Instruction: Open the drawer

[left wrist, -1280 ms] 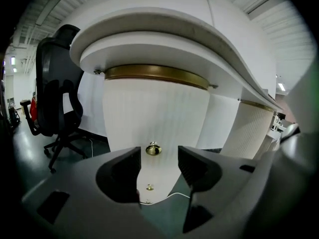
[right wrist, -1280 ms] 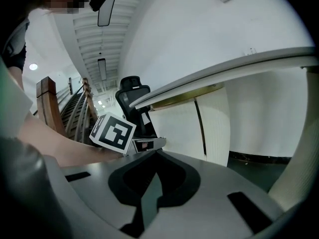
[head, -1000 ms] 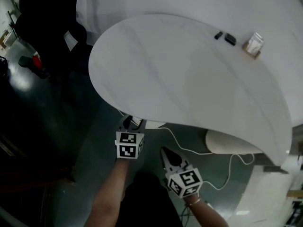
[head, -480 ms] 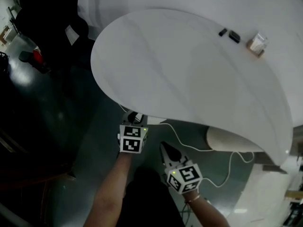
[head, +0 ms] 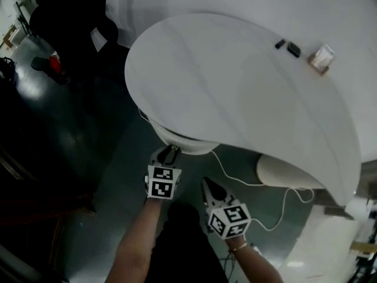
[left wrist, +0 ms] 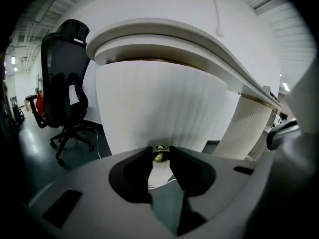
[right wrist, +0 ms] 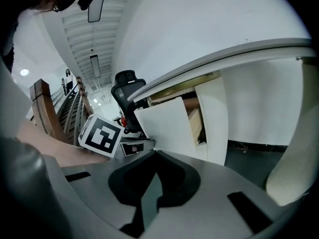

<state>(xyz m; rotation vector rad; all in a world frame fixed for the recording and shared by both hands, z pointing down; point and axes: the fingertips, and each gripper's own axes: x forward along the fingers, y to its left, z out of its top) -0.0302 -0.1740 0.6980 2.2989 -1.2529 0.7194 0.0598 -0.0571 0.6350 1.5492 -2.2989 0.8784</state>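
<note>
**newbie_q:** So what can go sideways from here?

**bench_rat:** Big stuff first. There's a white table (head: 247,87) with the curved drawer (head: 177,139) tucked under its near edge, poking a bit past the rim, so it's only part open I'd say. The left gripper (head: 170,150) is clamped on the little brass knob (left wrist: 159,156) on the drawer front. The right gripper (head: 206,184) is closed on nothing, just beside the left one and touching nothing. My worry is that knob. It's tiny and round, so if the pull dips or drifts off-line it probably pops out of the jaws. A skewed pull on a bowed front could jam it too.

**newbie_q:** And the drawer itself?

**bench_rat:** It has a white bowed front with faint vertical ribbing. The right gripper view shows a gap with a wood-coloured inside. That knob's the only handle I can see.
</note>
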